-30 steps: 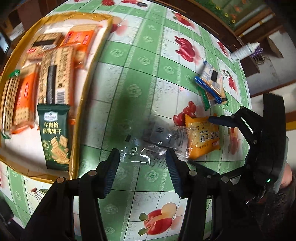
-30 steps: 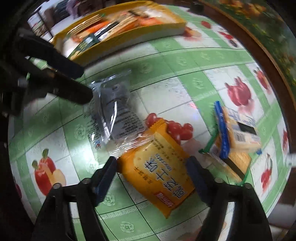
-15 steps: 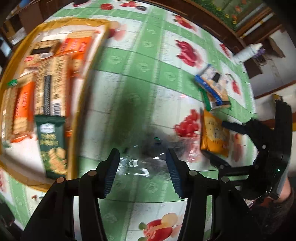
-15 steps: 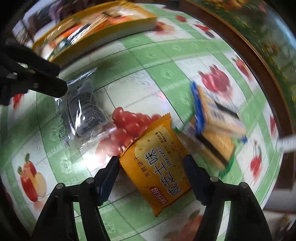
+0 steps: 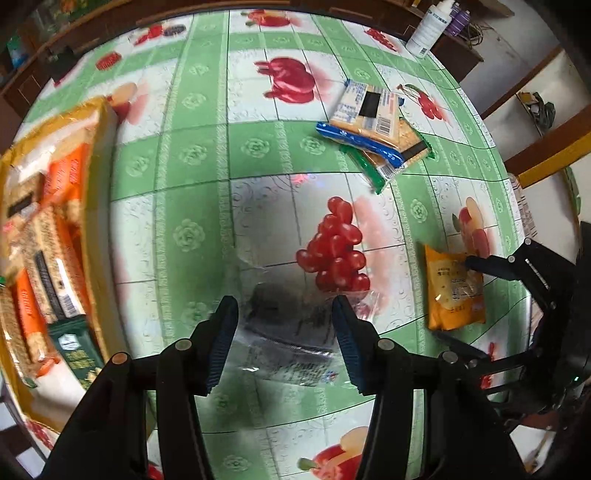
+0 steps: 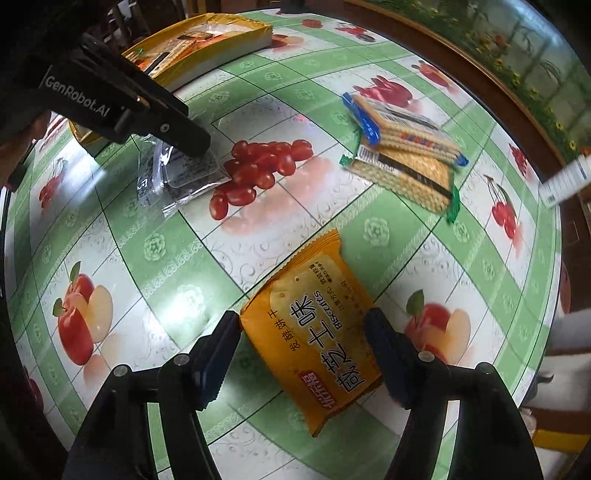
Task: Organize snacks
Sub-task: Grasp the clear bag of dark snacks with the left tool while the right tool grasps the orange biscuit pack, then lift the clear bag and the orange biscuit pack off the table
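- The orange biscuit packet (image 6: 317, 347) lies flat on the bench (image 6: 207, 258), between the wide-open fingers of the right gripper (image 6: 301, 354). The left pad touches or nearly touches its edge; the right pad stands just beside it. Nothing is gripped yet.
- Risk: the packet sits skewed to the fingers, so closing could catch only a corner and spin it out, or crush the biscuits if the squeeze is hard.
- The clear packet with dark contents (image 5: 291, 328) lies between the spread fingers of the left gripper (image 5: 284, 332), which holds nothing. Blur hides whether the pads touch the film.
- Risk: slick, crinkly film may slide off the pads or bunch, leaving only a loose flap pinched so the packet droops or drops in transit.
- Both grippers work near each other; in the right wrist view the left gripper's arm hangs over the clear packet. If both lift at once toward the same place, I judge they could knock together.
- The stacked cracker packs (image 6: 402, 155), blue-edged on top of green-edged, lie well apart at the far side, so a sweep is unlikely to disturb them.
- The yellow tray (image 5: 98, 221) on the left already holds several packets; a careless drop could land on its rim or pile crookedly.
- A white bottle (image 5: 428, 27) stands at the far bench edge, out of the way.
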